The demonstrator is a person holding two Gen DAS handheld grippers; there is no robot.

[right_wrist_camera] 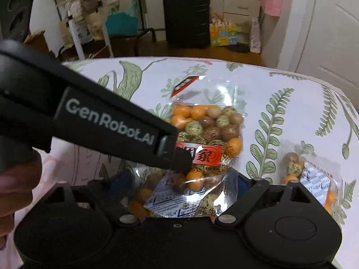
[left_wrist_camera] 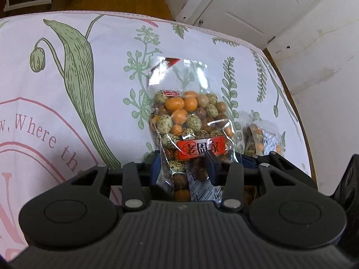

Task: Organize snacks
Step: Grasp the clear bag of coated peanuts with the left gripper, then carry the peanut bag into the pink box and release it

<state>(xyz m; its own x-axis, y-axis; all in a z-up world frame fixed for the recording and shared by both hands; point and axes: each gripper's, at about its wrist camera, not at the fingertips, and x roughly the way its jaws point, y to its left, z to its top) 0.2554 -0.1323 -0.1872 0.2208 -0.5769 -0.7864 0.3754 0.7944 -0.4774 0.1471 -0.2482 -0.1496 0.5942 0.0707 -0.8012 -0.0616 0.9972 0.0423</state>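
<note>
A clear snack bag of coated nuts [left_wrist_camera: 188,121] with a red label lies on the floral tablecloth [left_wrist_camera: 67,89]. My left gripper [left_wrist_camera: 186,165] is shut on its near end, blue pads pinching the plastic. In the right wrist view the same bag [right_wrist_camera: 208,130] lies between my right gripper's fingers [right_wrist_camera: 179,183], which stand apart around its near end; whether they press it I cannot tell. The left gripper's black body [right_wrist_camera: 89,116] crosses that view over the bag. A second, smaller nut bag [left_wrist_camera: 262,139] lies to the right, also in the right wrist view [right_wrist_camera: 307,174].
The table's far edge [left_wrist_camera: 134,14] and right edge [left_wrist_camera: 298,116] are close. A white door [left_wrist_camera: 246,4] and wall stand beyond. A black suitcase [right_wrist_camera: 186,15], a teal bag [right_wrist_camera: 122,20] and boxes sit on the floor behind.
</note>
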